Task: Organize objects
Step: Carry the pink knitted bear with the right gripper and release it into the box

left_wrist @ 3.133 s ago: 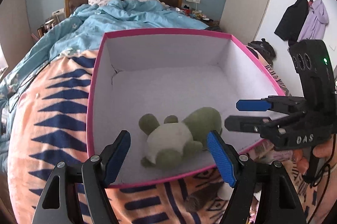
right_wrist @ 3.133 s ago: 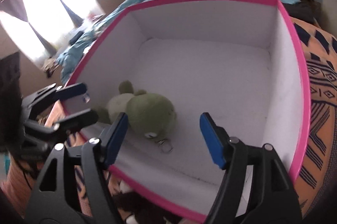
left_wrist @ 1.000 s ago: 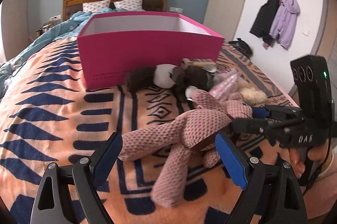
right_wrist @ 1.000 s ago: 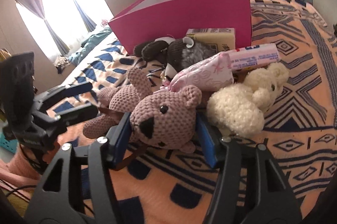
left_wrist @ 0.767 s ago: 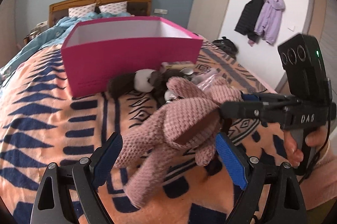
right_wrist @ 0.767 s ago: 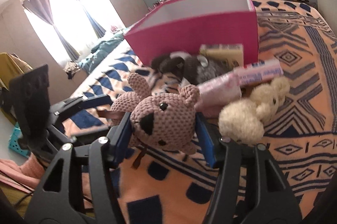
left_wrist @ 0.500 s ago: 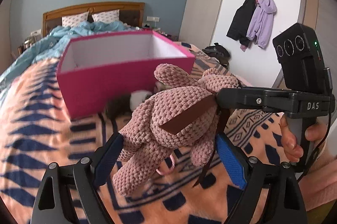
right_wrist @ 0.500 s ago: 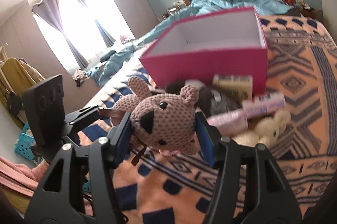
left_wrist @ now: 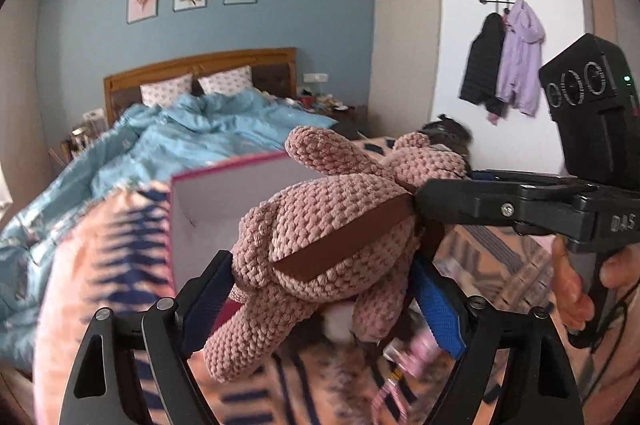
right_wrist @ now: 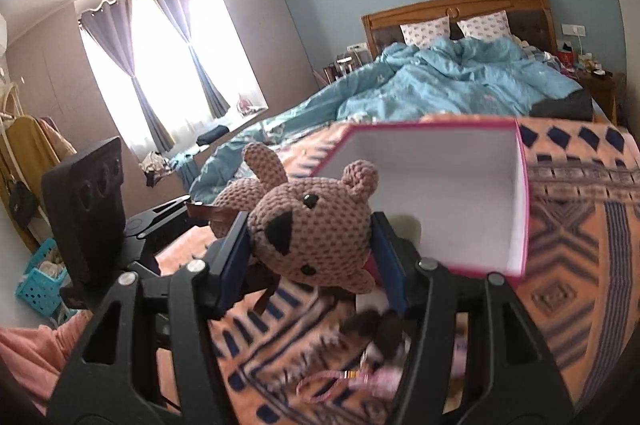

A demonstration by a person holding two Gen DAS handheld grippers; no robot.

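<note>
Lifted higher than a second ago, the pink crocheted teddy bear now hangs in the air near the open pink cardboard box, clamped by its head between the blue pads of the right tool. Left tool is spread wide around the bear's body, apparently not squeezing. Box sits on the orange patterned blanket, blurred soft toys in front.

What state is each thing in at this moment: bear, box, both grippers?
Pink knitted bear: lifted off the blanket, head clamped by the right gripper.
Pink box: open, upright on the blanket.
Right gripper: jaws shut on the bear's head.
Left gripper: jaws open, the bear's body hanging between them.
</note>
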